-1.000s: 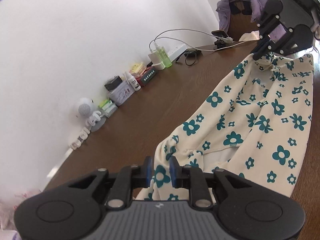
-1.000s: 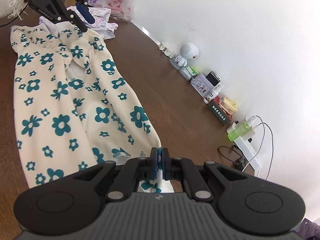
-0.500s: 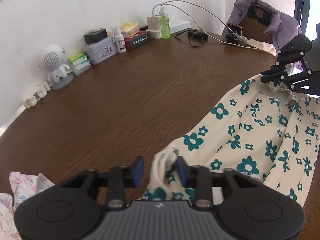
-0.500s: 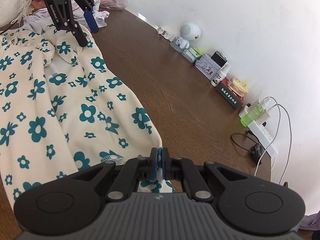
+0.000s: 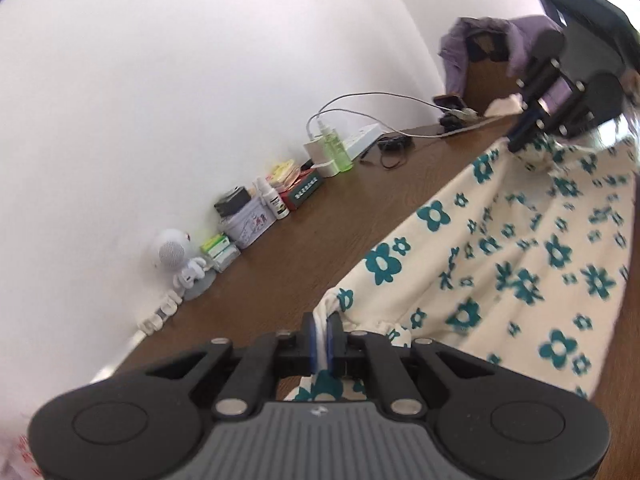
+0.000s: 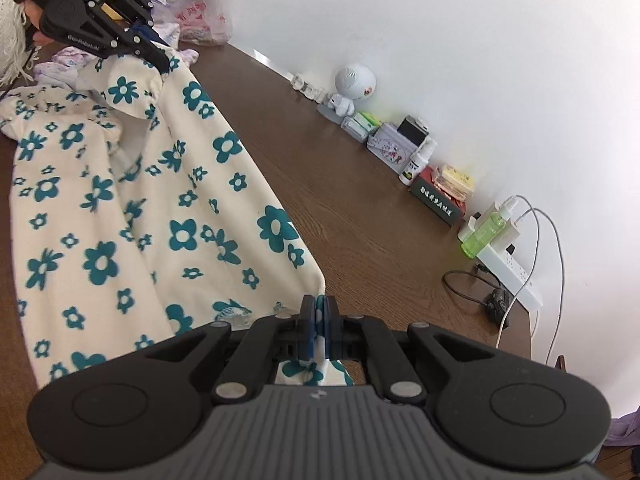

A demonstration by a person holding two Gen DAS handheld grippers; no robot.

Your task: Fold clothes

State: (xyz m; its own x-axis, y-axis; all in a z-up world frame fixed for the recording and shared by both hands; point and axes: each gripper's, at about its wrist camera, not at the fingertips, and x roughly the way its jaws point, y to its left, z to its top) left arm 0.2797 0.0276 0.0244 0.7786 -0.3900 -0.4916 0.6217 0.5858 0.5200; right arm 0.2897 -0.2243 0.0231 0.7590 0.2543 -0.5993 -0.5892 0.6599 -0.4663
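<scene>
Both grippers clamp the garment [image 6: 132, 216] — left gripper [image 5: 319, 338] pinching one gathered end, right gripper [image 6: 319, 330] the other — so its long axis runs taut between them, the rest draping onto the table [image 6: 360, 216].

Left claw [image 5: 319, 340]: matte black linkage arms, silver screw heads at the pivots, blue pads on the fingertips [image 5: 307, 342], ribbed grey housing behind. Right claw [image 6: 319, 330]: same build. White lettering runs along one black arm, and there's a fringed white knit sleeve [image 6: 14, 20].
</scene>
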